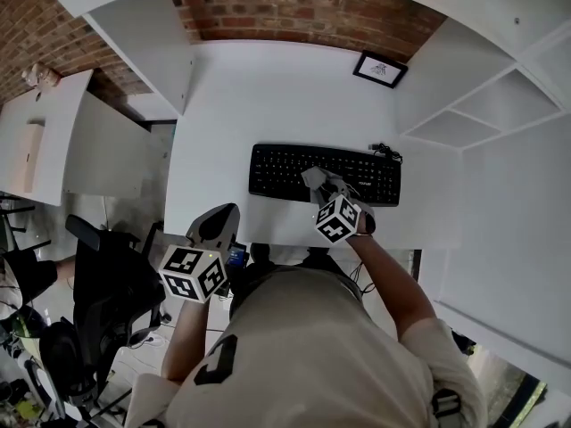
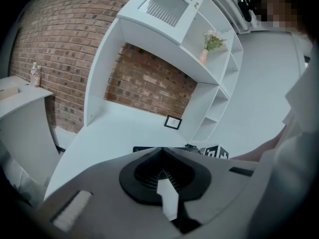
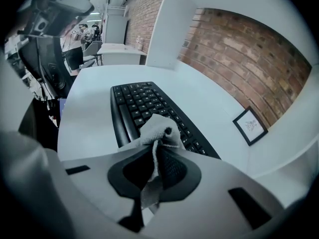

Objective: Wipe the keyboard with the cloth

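Note:
A black keyboard [image 1: 357,175] lies across the white desk [image 1: 268,96]. My right gripper [image 1: 319,184] hangs over the middle of its front edge, shut on a small grey-white cloth [image 1: 313,177]. In the right gripper view the cloth [image 3: 158,127] bunches out past the jaw tips just above the keys [image 3: 144,106], and a strip trails back between the jaws. My left gripper [image 1: 219,224] is shut and empty, held off the desk's front edge, left of the keyboard. From the left gripper view only a sliver of keyboard [image 2: 143,149] shows beyond the closed jaws.
A small framed picture [image 1: 380,69] leans on the brick wall behind the keyboard. The keyboard's cable [image 1: 386,152] coils at its far right corner. White shelves [image 1: 482,119] flank the desk's right side, a second desk [image 1: 53,141] stands left, and a black chair [image 1: 107,297] sits below.

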